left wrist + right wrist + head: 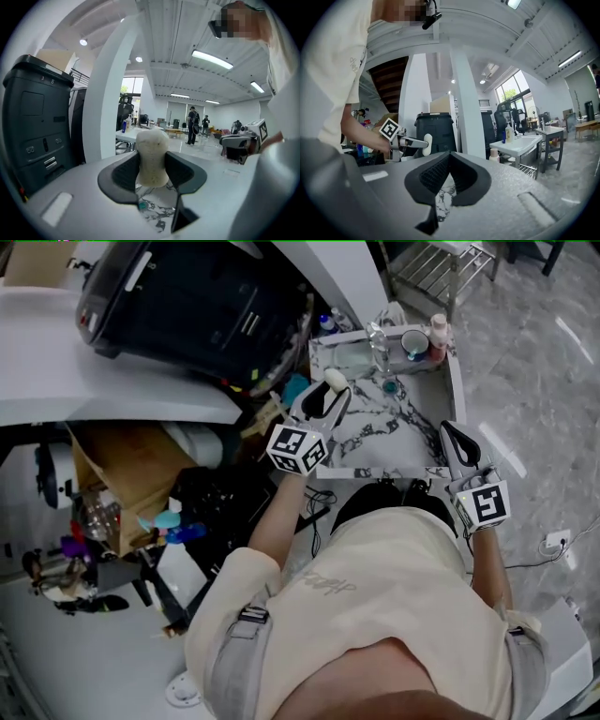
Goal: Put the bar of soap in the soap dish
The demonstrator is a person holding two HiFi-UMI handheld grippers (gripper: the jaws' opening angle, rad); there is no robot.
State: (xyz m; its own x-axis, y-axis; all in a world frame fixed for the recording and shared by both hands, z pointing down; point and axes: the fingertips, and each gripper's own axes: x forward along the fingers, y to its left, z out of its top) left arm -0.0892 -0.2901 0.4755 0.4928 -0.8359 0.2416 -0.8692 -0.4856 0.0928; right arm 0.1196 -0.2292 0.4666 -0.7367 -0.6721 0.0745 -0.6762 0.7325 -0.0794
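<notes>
1. My left tool (pixel 330 390) is clamped on the bar of soap (pixel 335 380). In the left gripper view, both dark pads press its sides, and its rounded, off-white top stands up past them (pixel 151 154).
2. The soap is held in the air over the near-left part of the marble-patterned bench (pixel 394 442), and it touches nothing but the pads.
3. A pale green dish (pixel 352 360) sits at the far-left corner of the bench, well apart from the soap.
4. A cup (pixel 414 341) and a pink-capped bottle (pixel 438 334) stand at the far-right corner. A small teal cap (pixel 389 385) lies nearer the middle.
5. My right tool (pixel 452 434) is shut, its jaws meeting with nothing between them (pixel 449 159). It hangs over the bench's right edge.
6. A black bin (pixel 187 296) stands to the left.
</notes>
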